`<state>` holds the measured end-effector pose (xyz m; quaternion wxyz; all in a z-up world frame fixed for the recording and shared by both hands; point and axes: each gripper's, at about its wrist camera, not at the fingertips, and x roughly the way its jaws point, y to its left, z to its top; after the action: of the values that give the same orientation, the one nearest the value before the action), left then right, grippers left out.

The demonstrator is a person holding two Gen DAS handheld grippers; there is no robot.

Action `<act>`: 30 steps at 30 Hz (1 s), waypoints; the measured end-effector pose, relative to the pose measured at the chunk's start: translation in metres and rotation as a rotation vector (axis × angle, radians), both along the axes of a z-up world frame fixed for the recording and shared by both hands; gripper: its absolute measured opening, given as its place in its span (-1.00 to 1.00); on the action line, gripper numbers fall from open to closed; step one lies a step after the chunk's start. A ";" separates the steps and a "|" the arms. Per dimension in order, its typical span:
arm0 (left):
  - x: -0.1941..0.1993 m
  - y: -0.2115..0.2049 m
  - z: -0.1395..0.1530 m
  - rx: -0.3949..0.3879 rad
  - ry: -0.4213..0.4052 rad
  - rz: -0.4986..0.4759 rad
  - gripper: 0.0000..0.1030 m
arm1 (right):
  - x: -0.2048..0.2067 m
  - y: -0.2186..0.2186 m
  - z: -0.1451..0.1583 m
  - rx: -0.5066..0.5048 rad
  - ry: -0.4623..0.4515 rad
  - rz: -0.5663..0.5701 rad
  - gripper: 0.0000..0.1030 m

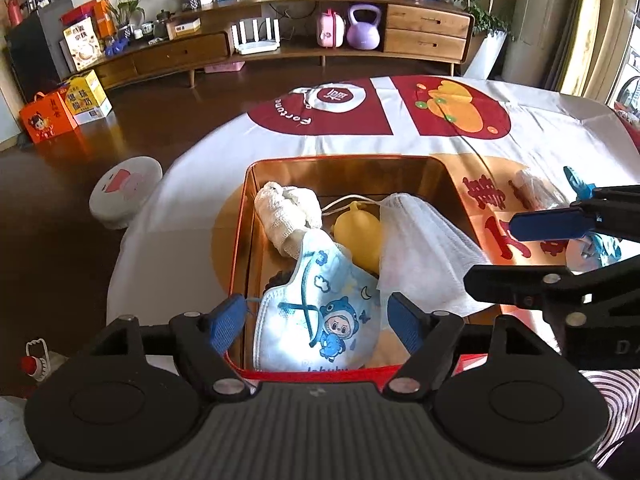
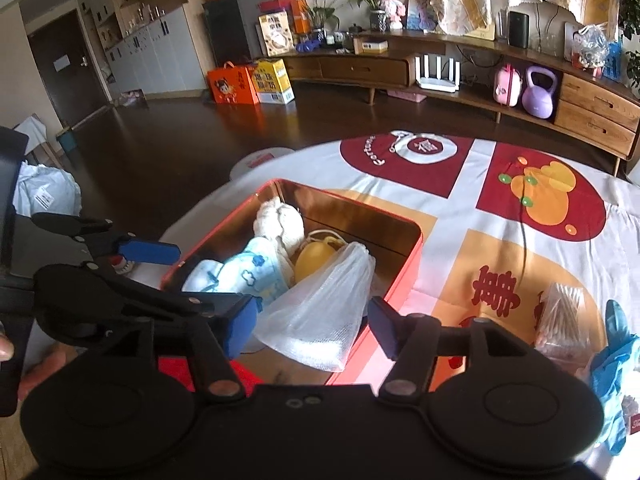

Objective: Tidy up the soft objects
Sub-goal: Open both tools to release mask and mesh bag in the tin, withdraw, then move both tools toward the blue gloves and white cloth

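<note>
While both grippers hover at the frames' lower edge, the left gripper (image 1: 320, 322) and right gripper (image 2: 312, 326) stand open, empty — mask (image 1: 316, 320) and mesh bag (image 2: 320, 320) lie in the tin (image 2: 412, 256).

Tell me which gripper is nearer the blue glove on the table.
Right. The right gripper hangs at the tin's near corner beside the blue glove; the left gripper is over the tin's far side.

Bright daylight from the right; sharp centre; fisheye bending, dark corners.
</note>
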<state>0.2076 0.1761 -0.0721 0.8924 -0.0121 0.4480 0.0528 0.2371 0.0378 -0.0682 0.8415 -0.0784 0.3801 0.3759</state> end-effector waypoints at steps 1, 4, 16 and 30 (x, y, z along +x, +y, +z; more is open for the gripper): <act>-0.001 -0.002 0.002 0.002 -0.006 0.001 0.51 | -0.002 -0.002 0.003 0.009 -0.002 0.000 0.24; -0.008 -0.006 0.010 0.001 -0.026 0.002 0.51 | -0.008 -0.009 0.010 0.023 -0.012 0.004 0.25; -0.037 -0.026 0.042 -0.029 -0.108 -0.004 0.51 | -0.039 -0.051 0.036 0.102 -0.043 0.010 0.65; -0.066 -0.056 0.057 -0.065 -0.162 -0.012 0.60 | -0.074 -0.096 0.050 0.150 -0.102 0.003 0.99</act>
<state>0.1415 0.1203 -0.0154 0.9252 -0.0428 0.3757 0.0316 0.1634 -0.0581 -0.0183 0.8627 -0.0351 0.3074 0.4000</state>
